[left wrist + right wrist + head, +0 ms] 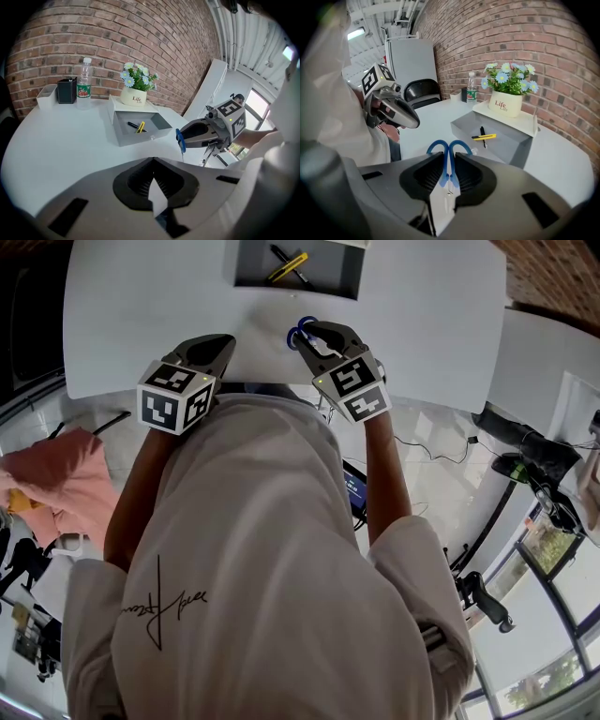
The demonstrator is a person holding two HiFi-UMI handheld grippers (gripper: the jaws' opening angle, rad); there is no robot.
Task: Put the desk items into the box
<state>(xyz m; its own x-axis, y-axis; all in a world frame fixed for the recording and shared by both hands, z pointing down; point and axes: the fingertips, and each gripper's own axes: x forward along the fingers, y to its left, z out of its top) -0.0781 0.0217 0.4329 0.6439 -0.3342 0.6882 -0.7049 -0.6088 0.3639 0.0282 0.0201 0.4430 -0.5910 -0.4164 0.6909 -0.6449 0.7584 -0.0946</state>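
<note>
My right gripper [305,334] is shut on a pair of blue-handled scissors [449,147]. The handles [302,332] stick out past the jaws and the blades run back between them, held above the white table [150,315], just short of the box. The grey open box [248,263] stands beyond, with a yellow utility knife [287,265] and a black pen [302,276] inside. My left gripper [225,341] hovers at the table's near edge, jaws together and empty. In the left gripper view the scissors [180,139] hang from the right gripper [185,136], to the right of the box [140,136].
Behind the box stands a white pot of blue flowers [133,91] on a white board. A water bottle [84,90], a black pen holder [67,90] and a white tray [46,96] line the brick wall at the table's far left.
</note>
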